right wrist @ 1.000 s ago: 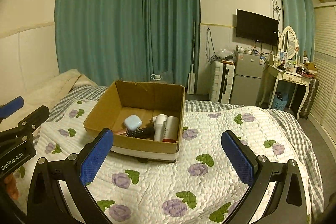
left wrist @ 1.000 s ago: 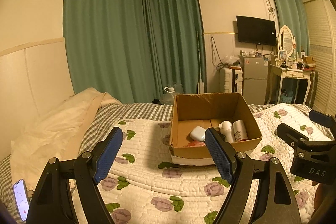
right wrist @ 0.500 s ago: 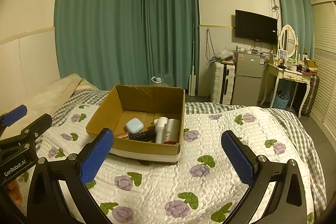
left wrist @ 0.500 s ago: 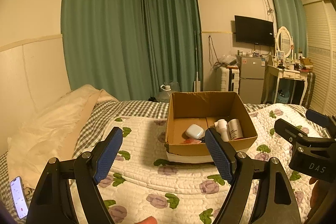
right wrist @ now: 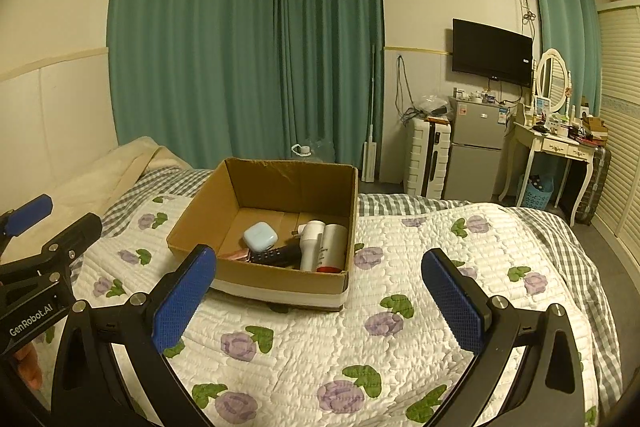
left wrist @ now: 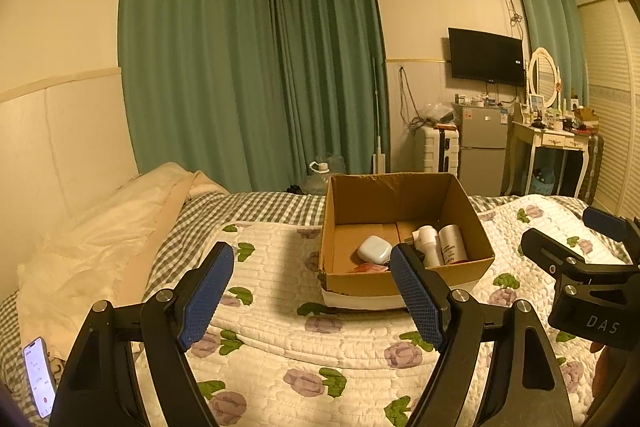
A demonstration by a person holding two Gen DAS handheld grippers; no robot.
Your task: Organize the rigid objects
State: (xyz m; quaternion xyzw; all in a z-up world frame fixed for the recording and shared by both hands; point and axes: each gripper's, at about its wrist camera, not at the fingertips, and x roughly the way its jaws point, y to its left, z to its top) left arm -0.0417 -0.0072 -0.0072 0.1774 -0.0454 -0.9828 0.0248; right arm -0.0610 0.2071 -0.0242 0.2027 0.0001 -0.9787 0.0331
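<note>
A brown cardboard box [left wrist: 404,197] [right wrist: 280,183] stands on the flowered quilt. In it lie a pale blue-white case [right wrist: 260,236] [left wrist: 374,249], two white bottles [right wrist: 323,246] [left wrist: 439,245], a black remote [right wrist: 276,255] and something pink [right wrist: 236,254]. My left gripper [left wrist: 312,293] is open and empty, held above the quilt short of the box. My right gripper [right wrist: 318,301] is open and empty, also short of the box, to its right side.
A cream pillow [left wrist: 100,227] lies at the left of the bed. A lit phone [left wrist: 38,375] lies at the left edge. Beyond the bed stand a white suitcase [right wrist: 426,157], a small fridge [right wrist: 476,151] and a dressing table [right wrist: 556,143].
Both grippers have drawn back and risen a little from the box, which now looks smaller and farther. Both stay open and empty.
</note>
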